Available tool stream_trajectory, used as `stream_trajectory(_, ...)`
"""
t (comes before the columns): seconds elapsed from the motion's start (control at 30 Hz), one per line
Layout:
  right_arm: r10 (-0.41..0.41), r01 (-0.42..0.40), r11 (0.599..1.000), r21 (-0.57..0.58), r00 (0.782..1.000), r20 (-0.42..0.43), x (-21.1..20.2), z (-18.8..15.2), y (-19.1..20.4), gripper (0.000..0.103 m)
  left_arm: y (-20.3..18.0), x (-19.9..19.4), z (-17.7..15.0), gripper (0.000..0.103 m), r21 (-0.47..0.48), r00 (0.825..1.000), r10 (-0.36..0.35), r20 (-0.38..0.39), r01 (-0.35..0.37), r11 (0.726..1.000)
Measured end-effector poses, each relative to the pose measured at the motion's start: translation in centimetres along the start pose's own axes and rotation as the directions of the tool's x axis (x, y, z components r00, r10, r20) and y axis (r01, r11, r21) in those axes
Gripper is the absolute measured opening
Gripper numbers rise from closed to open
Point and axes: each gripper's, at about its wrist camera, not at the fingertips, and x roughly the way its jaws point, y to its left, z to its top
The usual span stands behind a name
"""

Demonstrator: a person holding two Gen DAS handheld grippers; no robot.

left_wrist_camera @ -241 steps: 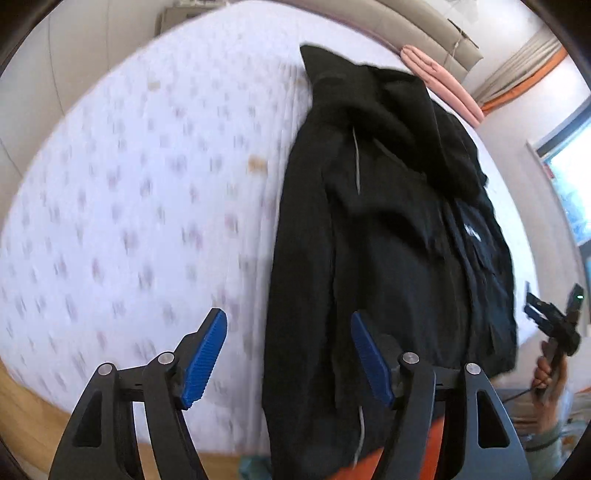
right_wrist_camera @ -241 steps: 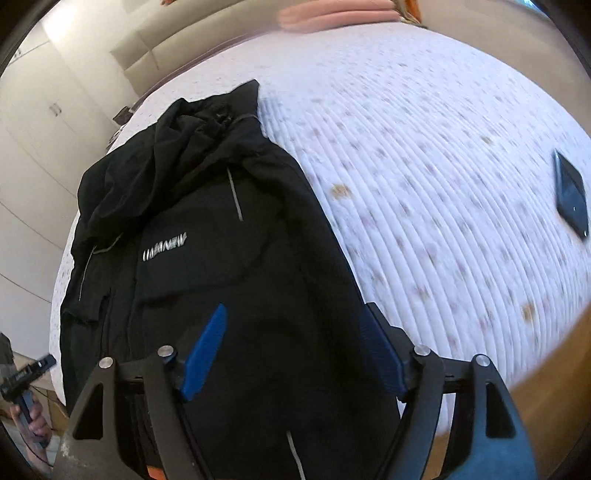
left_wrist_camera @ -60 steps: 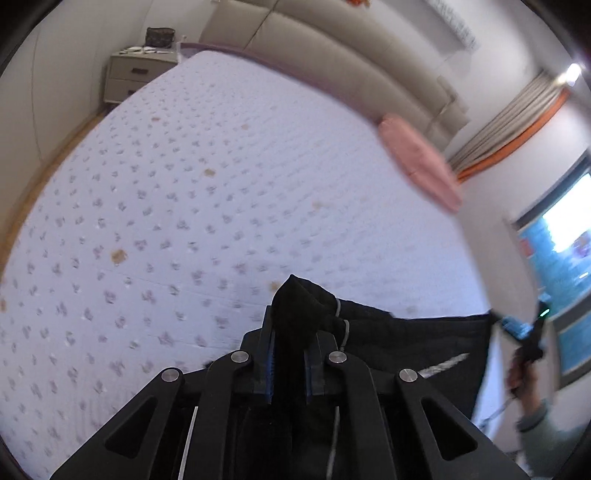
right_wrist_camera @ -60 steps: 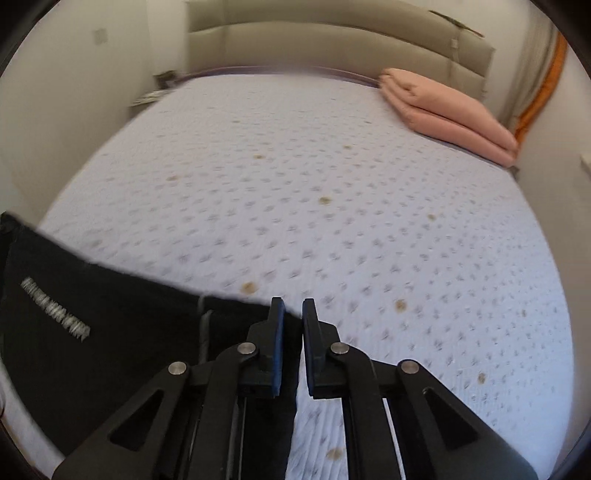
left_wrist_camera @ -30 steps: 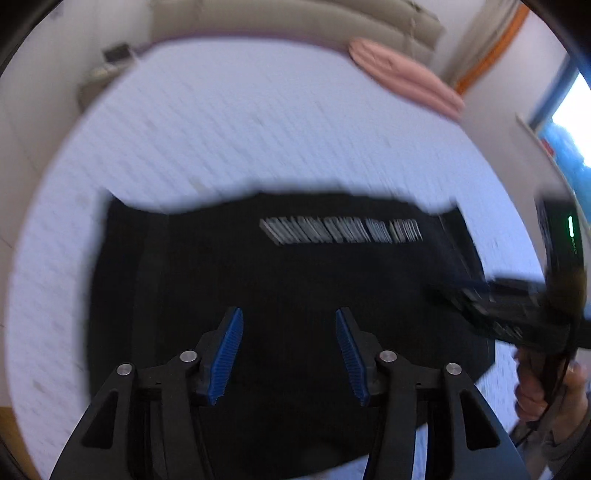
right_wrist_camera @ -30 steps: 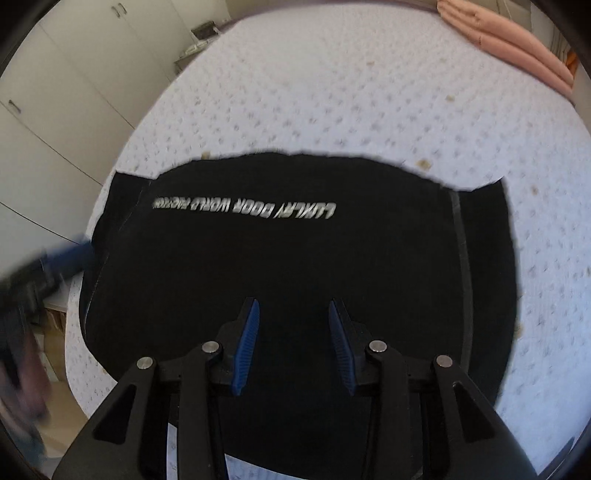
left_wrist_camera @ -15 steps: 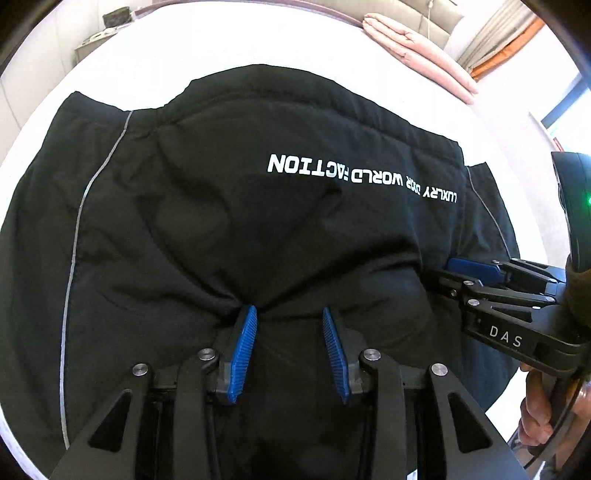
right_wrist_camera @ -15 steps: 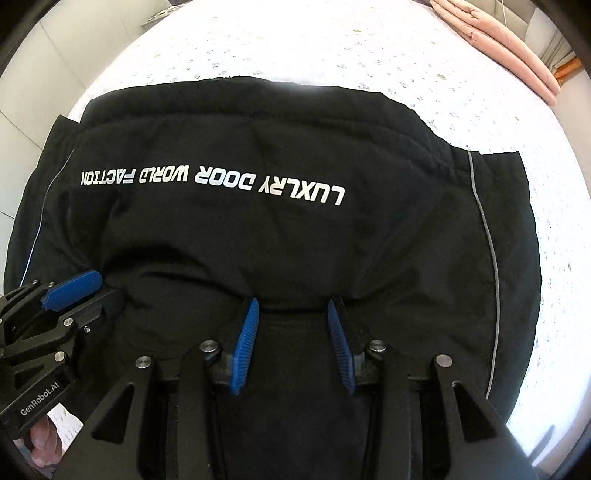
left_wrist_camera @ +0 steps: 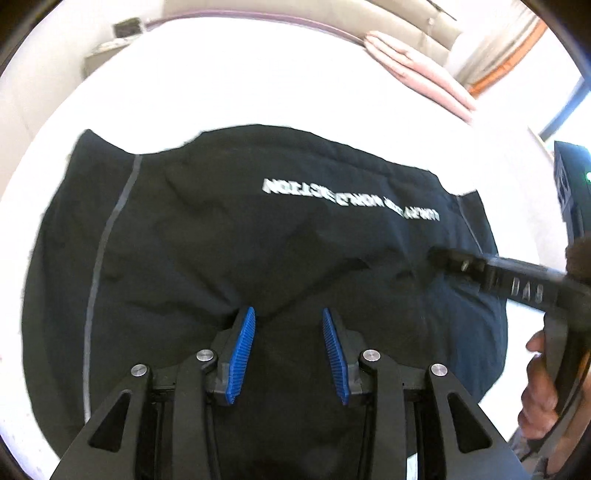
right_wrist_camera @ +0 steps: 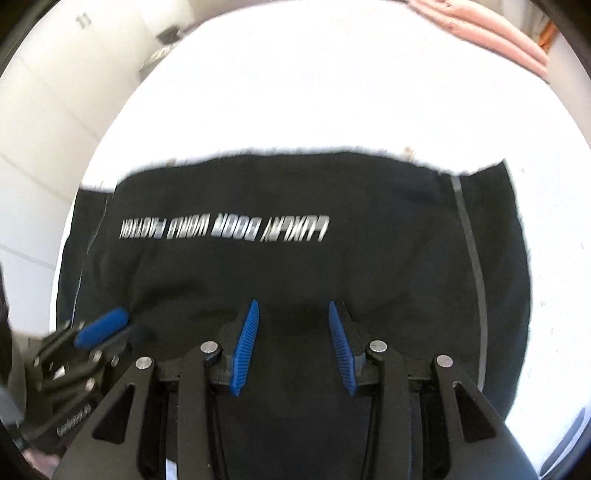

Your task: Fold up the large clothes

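Observation:
A black jacket (left_wrist_camera: pixel 229 236) with white lettering lies folded flat across the near end of the white bed; it also shows in the right wrist view (right_wrist_camera: pixel 295 266). My left gripper (left_wrist_camera: pixel 288 321) is open and empty, its blue pads just above the jacket's near part. My right gripper (right_wrist_camera: pixel 291 314) is open and empty over the same near part. The right gripper also shows at the right of the left wrist view (left_wrist_camera: pixel 439 256), and the left gripper at the lower left of the right wrist view (right_wrist_camera: pixel 101 326).
The white bed (left_wrist_camera: pixel 258 81) stretches beyond the jacket. Folded pink bedding (left_wrist_camera: pixel 417 79) lies at the far right by the headboard; it also shows in the right wrist view (right_wrist_camera: pixel 491 29). A nightstand (left_wrist_camera: pixel 110 48) stands at the far left. White cupboards (right_wrist_camera: pixel 44 110) stand to the left.
Both grippers have pulled back a little from the jacket and stay open. The jacket lies as it did half a second ago.

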Motion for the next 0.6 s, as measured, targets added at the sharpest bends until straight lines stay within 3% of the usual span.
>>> stream_trajectory(0.07, -0.023, 0.023, 1.0, 0.012, 1.0, 0.01, 0.7, 1.1, -0.3, 0.043, 0.6, 0.5, 0.1, 0.039, -0.028, 1.0, -0.008, -0.004, 0.008, 1.0)
stream_trajectory(0.2, -0.015, 0.019, 0.999, 0.051, 0.997, -0.08, 5.5, 2.1, -1.2, 0.043, 1.1, 2.4, 0.1, 0.039, -0.035, 1.0, 0.014, -0.022, -0.015, 0.999)
stream_trajectory(0.27, -0.018, 0.021, 0.999, 0.043, 0.996, -0.082, 6.3, 2.2, -0.8, 0.043, 1.1, 3.0, 0.3, 0.039, -0.023, 1.0, 0.022, -0.017, -0.022, 0.999)
stream_trajectory(0.37, -0.015, 0.017, 1.0, 0.022, 0.997, -0.076, 6.5, 2.1, -0.6, 0.044, 1.5, 3.1, 0.6, 0.039, -0.03, 1.0, 0.003, -0.022, -0.003, 1.0)
stream_trajectory(0.47, 0.039, -0.037, 0.999, 0.031, 0.997, -0.065, 5.7, 2.0, -1.8, 0.044, 1.9, 2.1, 0.8, 0.039, -0.019, 0.999, -0.035, -0.022, 0.035, 0.999)
stream_trajectory(0.6, 0.095, -0.094, 0.995, 0.041, 0.995, -0.023, 2.7, 1.0, -3.5, 0.045, 2.0, -0.2, 1.2, 0.04, 0.016, 1.0, 0.019, 0.014, -0.02, 1.0)
